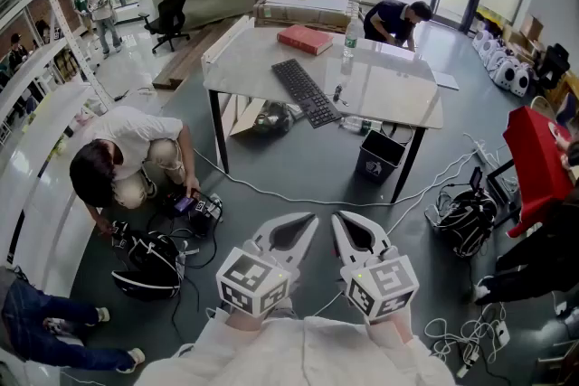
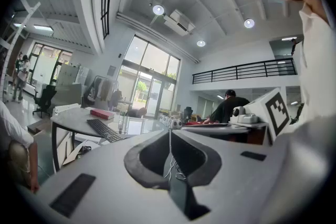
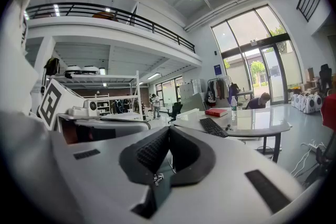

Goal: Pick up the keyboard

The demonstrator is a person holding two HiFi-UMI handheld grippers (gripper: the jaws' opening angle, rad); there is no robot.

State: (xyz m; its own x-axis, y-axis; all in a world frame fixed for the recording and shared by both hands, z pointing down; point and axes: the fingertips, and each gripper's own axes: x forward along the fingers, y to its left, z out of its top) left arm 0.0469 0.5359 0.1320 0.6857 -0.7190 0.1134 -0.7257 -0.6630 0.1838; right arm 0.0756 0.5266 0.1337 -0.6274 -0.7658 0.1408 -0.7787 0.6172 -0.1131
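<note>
A black keyboard (image 1: 305, 91) lies slantwise on the white table (image 1: 398, 108) several steps ahead of me; it also shows as a dark strip in the left gripper view (image 2: 105, 130) and the right gripper view (image 3: 212, 127). My left gripper (image 1: 310, 219) and right gripper (image 1: 338, 218) hang side by side close to my body, far short of the table. Both are shut with nothing between their jaws. In each gripper view the jaws meet tip to tip, the left gripper (image 2: 169, 131) and the right gripper (image 3: 169, 128) pointing roughly level.
On the table are a red book (image 1: 305, 39) and a water bottle (image 1: 349, 33). A bin (image 1: 379, 156) and a box stand under it. A person crouches at the left (image 1: 127, 154) by a black bag (image 1: 147, 264); cables trail over the floor. Another person bends behind the table (image 1: 393, 19).
</note>
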